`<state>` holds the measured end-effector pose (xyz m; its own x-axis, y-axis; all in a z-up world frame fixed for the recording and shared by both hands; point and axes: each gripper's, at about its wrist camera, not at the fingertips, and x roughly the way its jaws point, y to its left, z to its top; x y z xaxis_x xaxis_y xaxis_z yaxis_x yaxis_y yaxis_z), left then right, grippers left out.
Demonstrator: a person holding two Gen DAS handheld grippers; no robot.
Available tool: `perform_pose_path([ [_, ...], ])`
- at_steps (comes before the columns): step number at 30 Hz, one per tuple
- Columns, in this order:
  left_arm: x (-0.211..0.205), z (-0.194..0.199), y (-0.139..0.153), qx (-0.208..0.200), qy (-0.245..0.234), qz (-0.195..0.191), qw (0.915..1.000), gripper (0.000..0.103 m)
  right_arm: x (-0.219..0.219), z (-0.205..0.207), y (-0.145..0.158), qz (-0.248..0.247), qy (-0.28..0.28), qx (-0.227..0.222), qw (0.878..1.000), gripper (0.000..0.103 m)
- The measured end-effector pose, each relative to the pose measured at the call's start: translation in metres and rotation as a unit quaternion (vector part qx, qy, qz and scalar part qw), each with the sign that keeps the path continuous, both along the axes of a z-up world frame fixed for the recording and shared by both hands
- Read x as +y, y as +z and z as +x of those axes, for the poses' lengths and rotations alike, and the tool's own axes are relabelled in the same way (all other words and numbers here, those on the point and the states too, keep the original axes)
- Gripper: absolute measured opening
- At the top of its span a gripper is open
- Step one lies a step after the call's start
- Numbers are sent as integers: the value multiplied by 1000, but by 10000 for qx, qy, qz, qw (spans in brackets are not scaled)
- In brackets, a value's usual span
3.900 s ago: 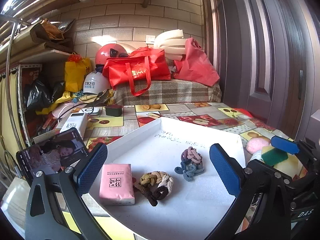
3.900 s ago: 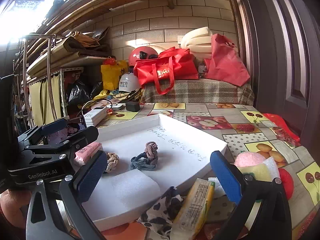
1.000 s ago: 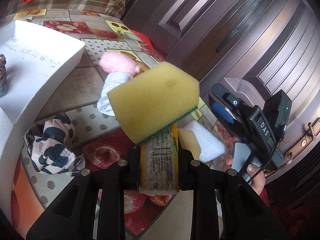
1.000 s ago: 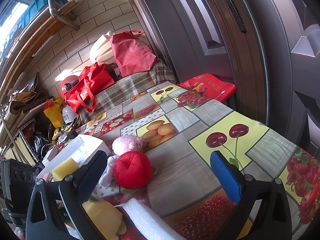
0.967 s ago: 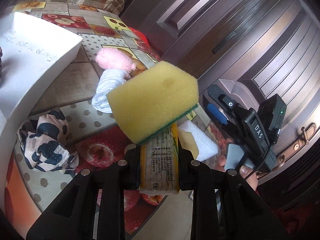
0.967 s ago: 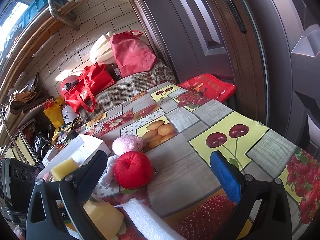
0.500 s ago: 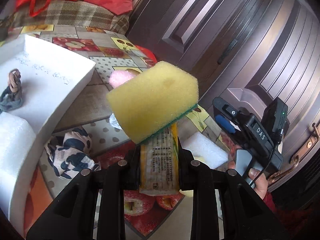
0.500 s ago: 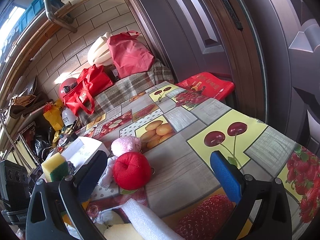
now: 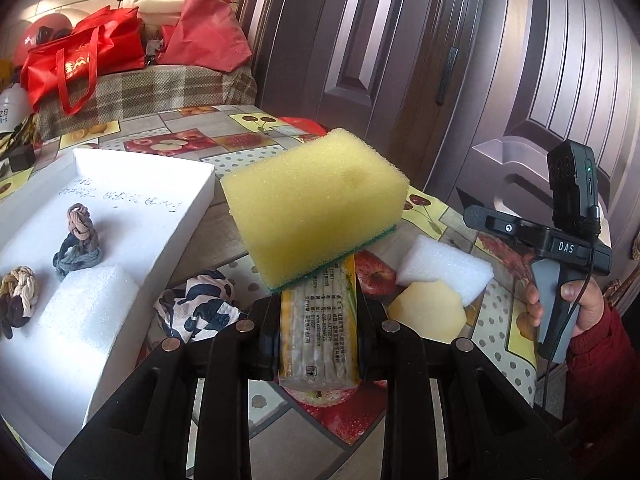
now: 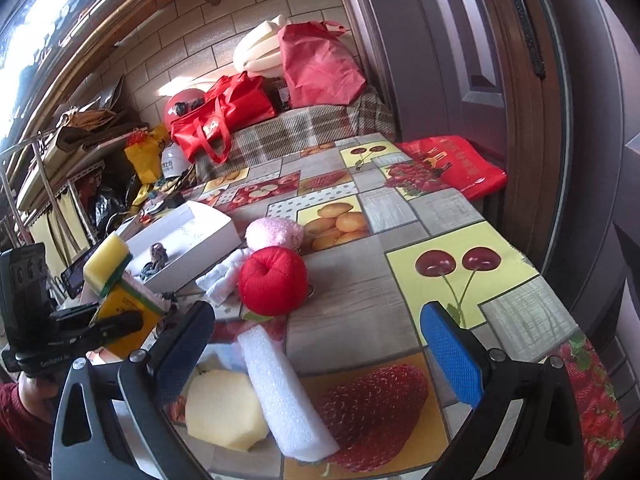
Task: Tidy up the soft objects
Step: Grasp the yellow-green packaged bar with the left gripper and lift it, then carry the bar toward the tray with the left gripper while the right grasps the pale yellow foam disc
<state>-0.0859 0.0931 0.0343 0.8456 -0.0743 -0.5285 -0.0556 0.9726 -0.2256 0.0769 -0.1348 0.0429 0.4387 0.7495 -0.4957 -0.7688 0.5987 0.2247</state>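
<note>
The left gripper (image 9: 318,332) is pinching a yellow sponge pack (image 9: 316,216), its jaws pressed together on the printed wrapper while the foam block sticks out in front. Compared with a second ago, the view is swinging back toward the white tray (image 9: 188,216): then only a corner of the tray was showing at the edge, and now most of its floor is in view, with the knotted hair ties (image 9: 78,240) and a white foam block (image 9: 86,304) lying inside it. That is suggesting the pack is being carried from the loose pile beside the tray toward the tray itself; it is now hanging above the worktop (image 9: 224,236) just outside the tray's near wall, not yet over it.

The right gripper (image 10: 320,344) is standing spread and empty, well to the far side of the tray, above a pale yellow foam piece (image 10: 224,412) and a white foam roll (image 10: 284,392). Still waiting outside the tray are a red plush apple (image 10: 274,280), a pink plush ball (image 10: 274,232) and a black-and-white cloth (image 9: 196,308). By my judgement, the next step is releasing the pack in the tray's free area beside the foam block
</note>
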Motion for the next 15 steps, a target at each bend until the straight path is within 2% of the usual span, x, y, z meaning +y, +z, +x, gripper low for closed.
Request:
perform_pose_path([
  [2,0,6,-3,170,-94,-59,9998,24,2,-3,-6,-142,157,109,9997,103],
  [5,-2,39,-15,1046,-552,-284,9926,23,2,-5,-8,-141,126,123,9997,103],
  [9,-12,44,-6,1055,-554,170,9927,23,5,-8,6,301,270,214,9990,103],
  [15,-25,15,-18,1246,-633,669,9879,24,24,-18,25,216,569,-50,9981,103],
])
